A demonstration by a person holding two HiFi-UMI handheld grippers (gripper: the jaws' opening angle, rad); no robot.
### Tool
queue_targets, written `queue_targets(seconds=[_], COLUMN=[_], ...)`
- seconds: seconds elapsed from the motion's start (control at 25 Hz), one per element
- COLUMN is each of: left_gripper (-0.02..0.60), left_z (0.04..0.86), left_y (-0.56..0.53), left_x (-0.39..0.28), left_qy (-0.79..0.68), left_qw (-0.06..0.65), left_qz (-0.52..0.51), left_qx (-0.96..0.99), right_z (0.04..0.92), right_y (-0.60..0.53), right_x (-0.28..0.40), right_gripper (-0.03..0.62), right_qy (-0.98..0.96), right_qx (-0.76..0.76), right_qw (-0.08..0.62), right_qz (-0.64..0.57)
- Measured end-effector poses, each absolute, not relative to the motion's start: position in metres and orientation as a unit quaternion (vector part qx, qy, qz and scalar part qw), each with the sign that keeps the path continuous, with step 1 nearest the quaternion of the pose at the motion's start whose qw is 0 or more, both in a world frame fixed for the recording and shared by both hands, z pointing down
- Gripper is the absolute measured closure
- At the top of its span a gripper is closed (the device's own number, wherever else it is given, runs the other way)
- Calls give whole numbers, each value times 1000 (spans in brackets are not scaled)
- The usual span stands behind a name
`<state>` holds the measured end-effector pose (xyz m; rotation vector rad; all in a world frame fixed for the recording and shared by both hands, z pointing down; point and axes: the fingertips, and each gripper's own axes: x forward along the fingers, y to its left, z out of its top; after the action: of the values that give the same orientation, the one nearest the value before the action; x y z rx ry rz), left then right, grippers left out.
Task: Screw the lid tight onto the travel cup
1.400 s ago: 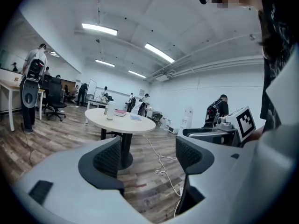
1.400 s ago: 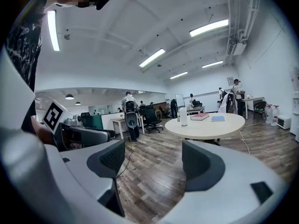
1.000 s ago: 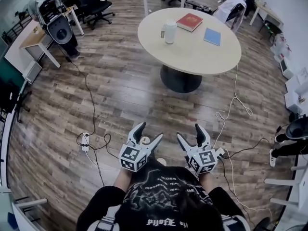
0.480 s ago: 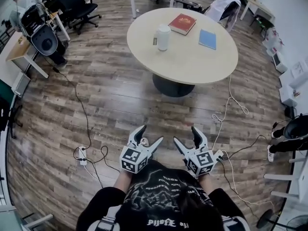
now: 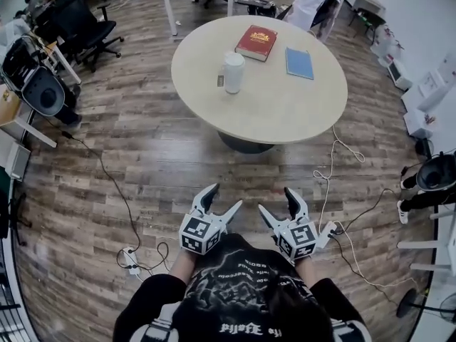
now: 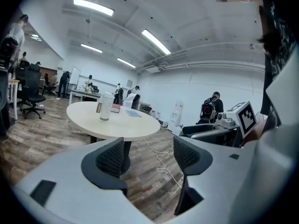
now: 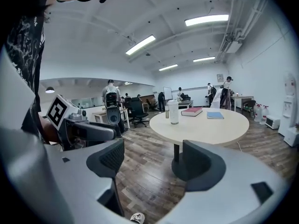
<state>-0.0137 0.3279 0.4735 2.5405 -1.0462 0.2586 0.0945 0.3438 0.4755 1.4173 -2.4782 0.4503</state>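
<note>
Holding two empty claws well back from the cup [image 5: 233, 72] on the table [image 5: 285, 120]
Left claw [image 5: 223, 197] was apart but had just closed a little; right claw [image 5: 278, 199] was apart too.

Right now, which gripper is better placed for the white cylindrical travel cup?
Left, marginally: the white cylindrical travel cup stands left of centre on the round beige table, nearer the left gripper than the right gripper. Both open, empty, far off; left's jaws have just been closing.

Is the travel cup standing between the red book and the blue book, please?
No, the travel cup stands left of the red book, with the blue book further right.
</note>
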Motion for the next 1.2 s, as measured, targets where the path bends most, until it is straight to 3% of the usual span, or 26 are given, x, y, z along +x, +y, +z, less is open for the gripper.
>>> queue_targets(seconds=[0.76,1.2], left_gripper=[275,275], left_z=[484,490], left_y=[243,146], left_x=[-44,-33], left_qy=[-348,-416], left_qw=[197,214], left_qz=[102,99], left_qx=[911,878], right_z=[488,494], right_y=[266,136], right_x=[79,88], right_gripper=[217,217], right_qy=[-823,-865], right_qx=[528,454], right_qw=[111,124], right_qz=[176,176])
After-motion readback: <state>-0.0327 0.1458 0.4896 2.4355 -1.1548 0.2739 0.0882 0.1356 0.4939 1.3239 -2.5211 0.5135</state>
